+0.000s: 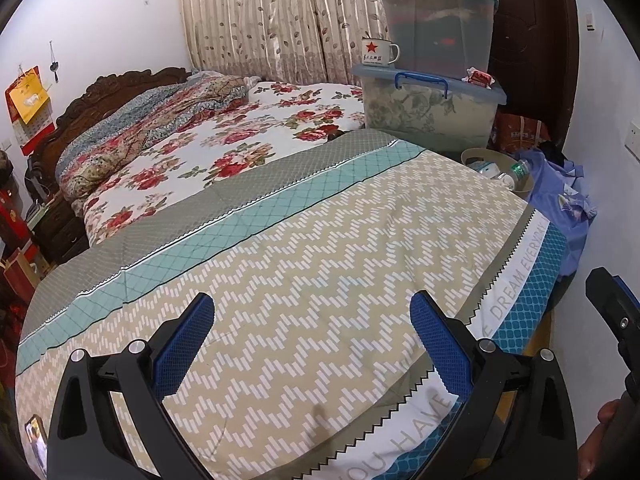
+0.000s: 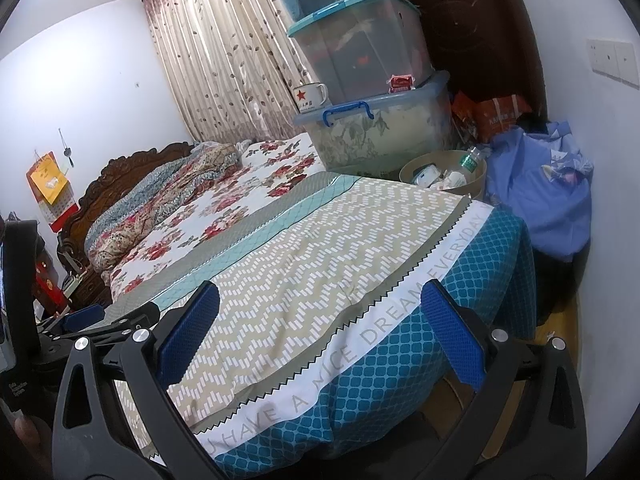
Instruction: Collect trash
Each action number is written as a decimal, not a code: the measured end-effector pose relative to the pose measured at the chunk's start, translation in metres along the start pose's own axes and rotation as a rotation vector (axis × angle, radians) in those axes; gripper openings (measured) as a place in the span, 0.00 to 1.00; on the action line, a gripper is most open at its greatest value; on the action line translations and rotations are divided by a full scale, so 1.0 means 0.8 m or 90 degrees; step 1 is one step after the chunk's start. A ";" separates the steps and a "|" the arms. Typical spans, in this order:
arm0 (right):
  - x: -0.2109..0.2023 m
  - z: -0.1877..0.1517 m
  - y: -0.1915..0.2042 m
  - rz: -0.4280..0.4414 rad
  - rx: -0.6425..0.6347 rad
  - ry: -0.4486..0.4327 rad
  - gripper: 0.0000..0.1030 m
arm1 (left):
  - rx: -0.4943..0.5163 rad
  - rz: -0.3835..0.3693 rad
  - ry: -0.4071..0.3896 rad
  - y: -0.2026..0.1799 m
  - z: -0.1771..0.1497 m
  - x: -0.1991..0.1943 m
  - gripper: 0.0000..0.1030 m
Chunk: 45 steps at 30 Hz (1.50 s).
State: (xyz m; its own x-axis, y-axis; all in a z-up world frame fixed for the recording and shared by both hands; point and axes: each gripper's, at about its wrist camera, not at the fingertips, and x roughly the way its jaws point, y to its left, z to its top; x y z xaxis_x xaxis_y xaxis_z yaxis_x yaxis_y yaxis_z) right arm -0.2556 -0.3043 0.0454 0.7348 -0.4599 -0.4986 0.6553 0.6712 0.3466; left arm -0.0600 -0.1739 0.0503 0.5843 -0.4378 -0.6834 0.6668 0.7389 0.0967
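Both grippers empty over the bed, trash far ahead.

Left gripper (image 1: pixel 312 344) and right gripper (image 2: pixel 320 332) gape wide, holding nothing. Reach past the bed (image 2: pixel 304 240) to the bin (image 2: pixel 476 190), seemingly holding a bottle (image 2: pixel 472 160) and wrappers; approach from above. Curtain, stacked boxes (image 2: pixel 372 128) and door fill the back.
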 end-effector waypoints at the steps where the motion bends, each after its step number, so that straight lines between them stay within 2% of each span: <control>1: 0.000 0.000 0.000 0.000 0.000 0.000 0.97 | 0.000 -0.001 0.000 0.000 0.000 0.000 0.92; 45: 0.004 -0.002 0.004 0.002 -0.003 0.000 0.97 | 0.005 -0.015 0.014 0.001 -0.013 0.008 0.92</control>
State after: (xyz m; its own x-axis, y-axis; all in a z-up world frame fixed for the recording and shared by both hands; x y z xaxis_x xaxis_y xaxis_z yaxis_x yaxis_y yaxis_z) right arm -0.2514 -0.3029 0.0434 0.7369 -0.4580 -0.4973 0.6523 0.6749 0.3450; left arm -0.0604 -0.1708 0.0386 0.5578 -0.4443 -0.7010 0.6843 0.7241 0.0856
